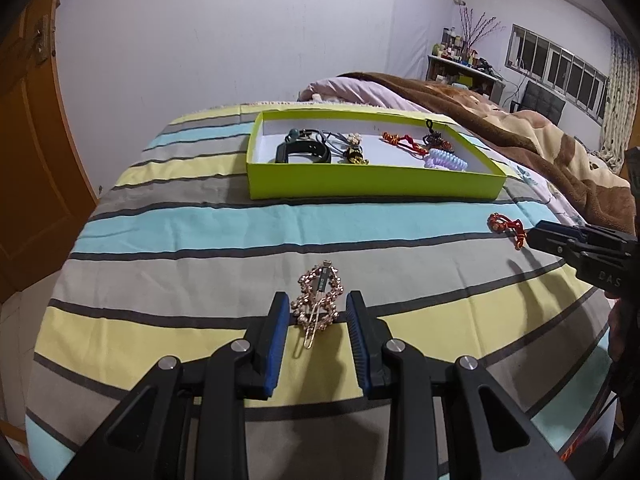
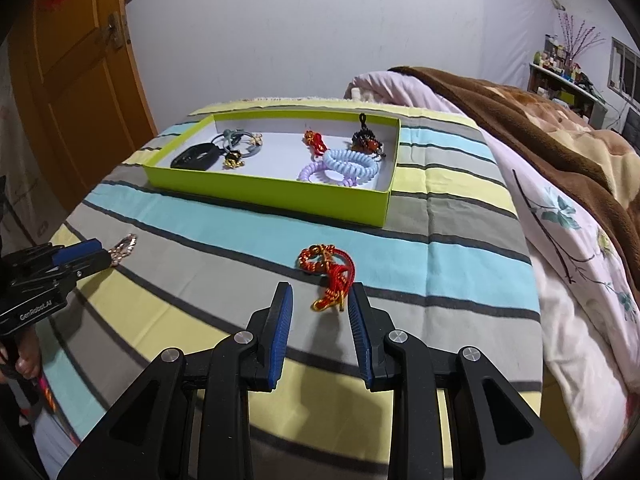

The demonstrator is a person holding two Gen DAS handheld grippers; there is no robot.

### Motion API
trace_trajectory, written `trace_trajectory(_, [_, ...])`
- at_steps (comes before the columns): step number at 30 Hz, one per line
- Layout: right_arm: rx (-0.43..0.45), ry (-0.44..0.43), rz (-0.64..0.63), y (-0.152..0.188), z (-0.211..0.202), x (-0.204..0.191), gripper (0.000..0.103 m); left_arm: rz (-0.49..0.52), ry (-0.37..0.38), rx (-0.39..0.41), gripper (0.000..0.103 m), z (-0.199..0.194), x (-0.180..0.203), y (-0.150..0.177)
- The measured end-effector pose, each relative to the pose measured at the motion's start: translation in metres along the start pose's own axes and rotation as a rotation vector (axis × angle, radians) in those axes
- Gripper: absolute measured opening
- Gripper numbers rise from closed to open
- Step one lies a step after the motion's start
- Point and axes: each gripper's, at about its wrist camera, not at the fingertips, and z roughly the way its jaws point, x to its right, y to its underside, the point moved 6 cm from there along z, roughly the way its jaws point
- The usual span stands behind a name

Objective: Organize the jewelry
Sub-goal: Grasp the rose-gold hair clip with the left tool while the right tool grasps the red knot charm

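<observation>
A rose-gold beaded hair clip (image 1: 320, 286) lies on the striped bedsheet (image 1: 192, 264) between the blue pads of my left gripper (image 1: 318, 304). The jaws stand open on either side of it, pads clear. A red and gold knotted cord bracelet (image 2: 328, 268) lies just ahead of my right gripper (image 2: 320, 300), its tasselled end between the open fingers and close to the right pad. Farther back sits the lime-green box (image 1: 372, 184), which holds a black band (image 1: 304, 152), coiled hair ties (image 2: 348, 162) and other small pieces. Each gripper also shows in the other's view: right gripper (image 1: 538, 236), left gripper (image 2: 102, 258).
A brown blanket (image 2: 560, 120) and a pink floral quilt (image 2: 568, 248) are heaped along the right side of the bed. An orange door (image 2: 80, 92) stands at the left, past the bed's edge. A cluttered shelf (image 1: 460, 60) is far back right.
</observation>
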Motion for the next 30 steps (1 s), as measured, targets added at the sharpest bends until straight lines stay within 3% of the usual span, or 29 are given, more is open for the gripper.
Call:
trace_trajectory(9, [-0.076, -0.009, 0.006, -0.001, 0.024, 0.005, 0.030, 0.022, -0.015, -0.043, 0.031, 0.011, 0.004, 0.002])
trace_trajectory(16, [-0.087, 0.007, -0.004, -0.004, 0.027, 0.005, 0.030, 0.056, -0.037, -0.051, 0.031, 0.015, 0.007, -0.001])
trace_trajectory(20, [-0.086, 0.020, 0.003, -0.003, 0.025, 0.007, 0.014, 0.059, -0.042, -0.047, 0.027, 0.014, 0.007, -0.001])
trace_trajectory(30, [-0.062, 0.005, 0.018, 0.003, 0.012, 0.004, 0.012, 0.017, -0.004, -0.020, 0.026, 0.001, 0.005, 0.002])
